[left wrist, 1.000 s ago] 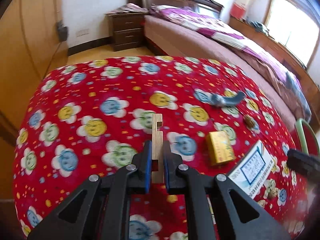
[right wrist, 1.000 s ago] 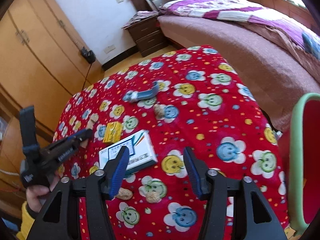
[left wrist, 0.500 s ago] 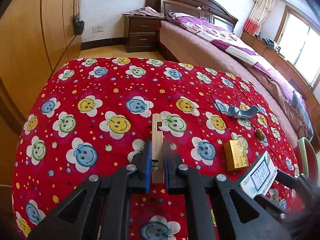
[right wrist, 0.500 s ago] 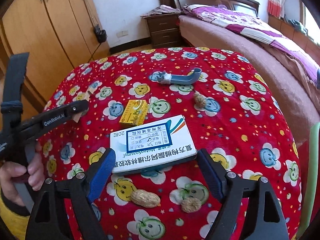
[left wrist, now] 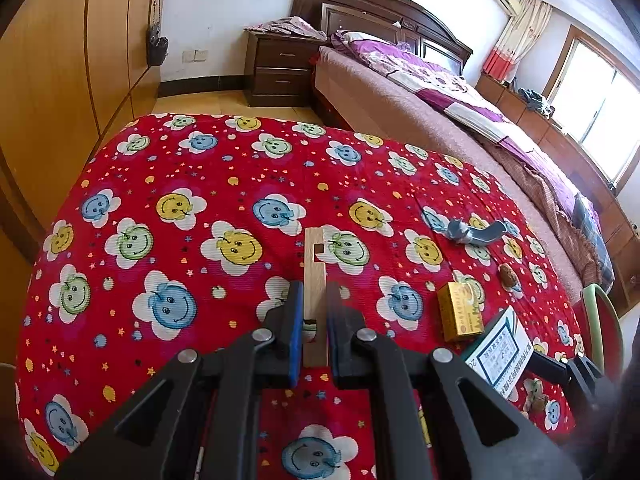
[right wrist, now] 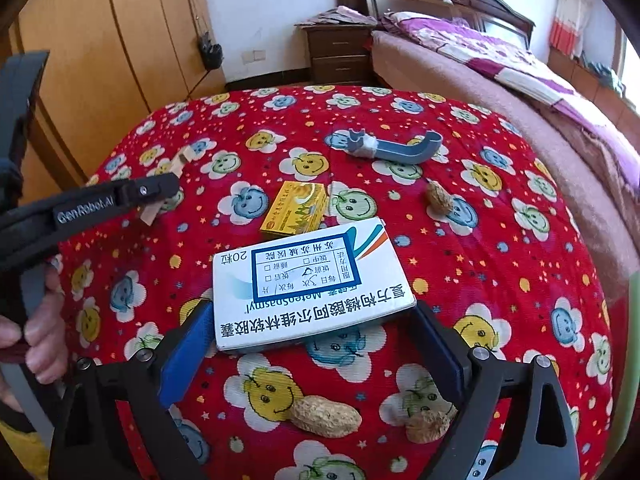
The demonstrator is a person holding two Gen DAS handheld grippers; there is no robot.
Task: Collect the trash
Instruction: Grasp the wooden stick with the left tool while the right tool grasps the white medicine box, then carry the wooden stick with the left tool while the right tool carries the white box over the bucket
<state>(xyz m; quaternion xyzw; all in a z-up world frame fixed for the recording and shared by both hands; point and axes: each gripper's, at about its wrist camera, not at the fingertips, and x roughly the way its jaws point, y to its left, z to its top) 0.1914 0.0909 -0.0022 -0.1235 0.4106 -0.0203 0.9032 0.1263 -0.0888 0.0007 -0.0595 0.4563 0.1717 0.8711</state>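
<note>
- The red smiley tablecloth (right wrist: 520, 208) carries all the trash I have to collect; it looks soft, so things may shift when nudged.
- The white medicine box (right wrist: 312, 284) lies flat at the near edge, between the spread jaws of my right gripper (right wrist: 312, 340). I judge it light, stiff cardboard that crushes easily; its two short sides are where I would take hold.
- My left gripper (left wrist: 315, 320), far left and held level above the cloth, is clamped on a thin wooden strip (left wrist: 314, 268), rigid and light.
- The yellow box (right wrist: 296, 210) sits just beyond the white one.
- Peanut shells (right wrist: 326, 416) lie nearest, brittle.
</note>
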